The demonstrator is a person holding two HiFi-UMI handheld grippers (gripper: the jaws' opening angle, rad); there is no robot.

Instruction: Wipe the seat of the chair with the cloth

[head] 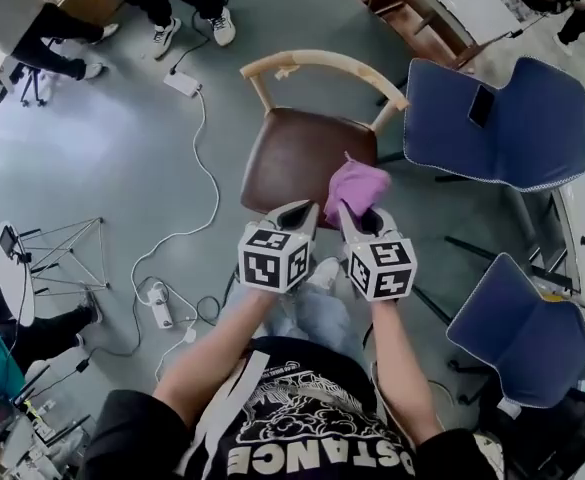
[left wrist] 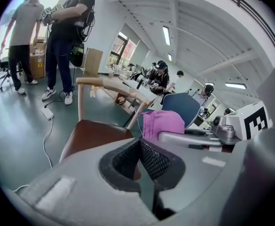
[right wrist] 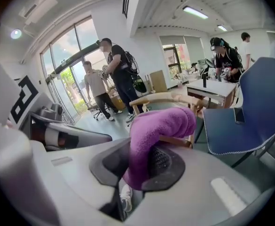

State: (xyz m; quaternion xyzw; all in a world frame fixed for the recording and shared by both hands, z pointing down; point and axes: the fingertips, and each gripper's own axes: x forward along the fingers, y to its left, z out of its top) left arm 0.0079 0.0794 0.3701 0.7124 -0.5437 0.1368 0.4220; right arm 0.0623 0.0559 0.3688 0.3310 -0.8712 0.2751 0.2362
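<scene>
Nearest me, low centre in the head view, the left gripper point(head: 294, 213) is clenched, pads pressed together on nothing, tips at the front edge of the chair point(head: 302, 153) seat. Just beside it the right gripper point(head: 356, 216) grips the purple cloth point(head: 357, 182), which bunches up out of its jaws over the lower right part of the brown seat; I cannot tell whether it touches. Two blue chairs point(head: 502, 118) stand at frame right, and a white cable point(head: 208, 173) trails over the grey floor at left.
</scene>
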